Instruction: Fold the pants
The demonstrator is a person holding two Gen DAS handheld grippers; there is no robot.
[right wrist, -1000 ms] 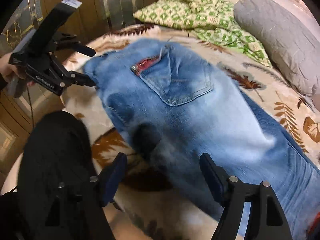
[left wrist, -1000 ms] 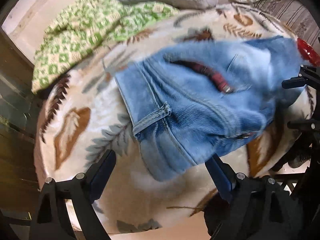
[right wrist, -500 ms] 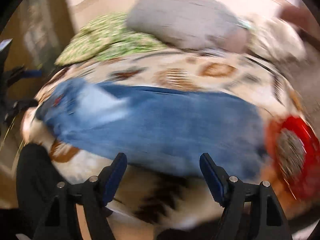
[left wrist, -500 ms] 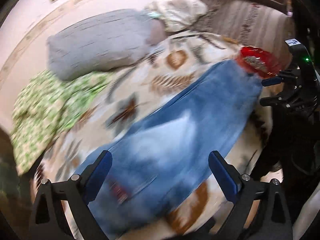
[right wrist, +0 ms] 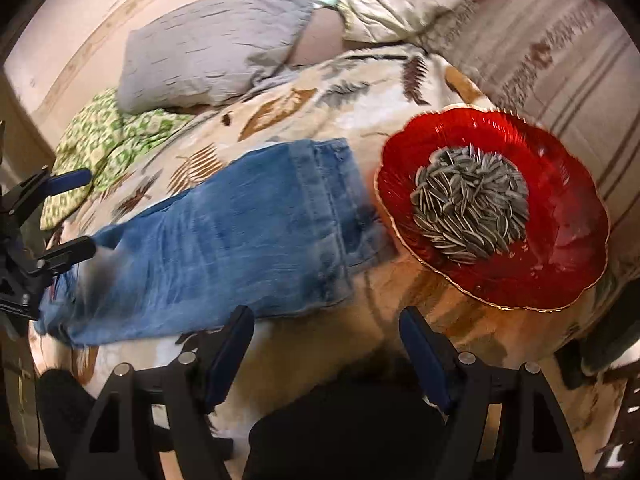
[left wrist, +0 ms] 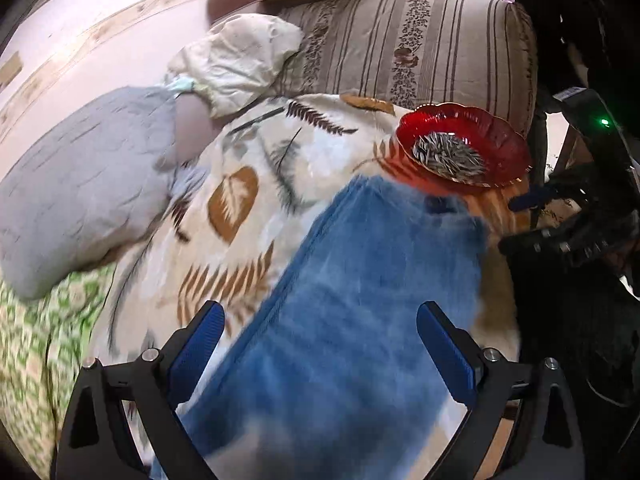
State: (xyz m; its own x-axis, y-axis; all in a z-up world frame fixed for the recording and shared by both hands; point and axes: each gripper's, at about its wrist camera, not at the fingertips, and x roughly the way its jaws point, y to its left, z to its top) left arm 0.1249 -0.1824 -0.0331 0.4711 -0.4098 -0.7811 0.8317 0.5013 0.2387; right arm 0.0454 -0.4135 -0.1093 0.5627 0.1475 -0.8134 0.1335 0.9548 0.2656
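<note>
- Left gripper (left wrist: 320, 344): black two-finger claw with blue ribbed pads, jaws spread wide, nothing between them; it hovers above the legs of the jeans, fingers at 7 and 5 o'clock of the left wrist view.
- Right gripper (right wrist: 326, 340): same build, jaws likewise wide apart and empty; it hangs over bare blanket just below the hem of the jeans. In the left wrist view it appears at 3 o'clock, beside the dish.
- Blue denim jeans (right wrist: 224, 244): laid flat on the blanket, both legs stacked, running from the hem at the centre of the right wrist view toward 9 o'clock, where the left gripper sits at their far end. Motion blur hides the waist.
- Cream fleece blanket with brown and grey leaf print (right wrist: 320, 92): covers the bed under the jeans.
- Red scalloped glass dish with a gilt rim (right wrist: 560, 264): rests on the blanket at 3 o'clock of the right wrist view, just beside the hem, and holds a heap of striped sunflower seeds (right wrist: 470, 216).
- Grey pillow (right wrist: 212, 52): at 11 o'clock, beyond the jeans.
- Green-and-white patterned cloth (right wrist: 108, 140): at 10 o'clock, below the pillow.
- Striped beige cushion (left wrist: 420, 44): at 12 o'clock of the left wrist view.
</note>
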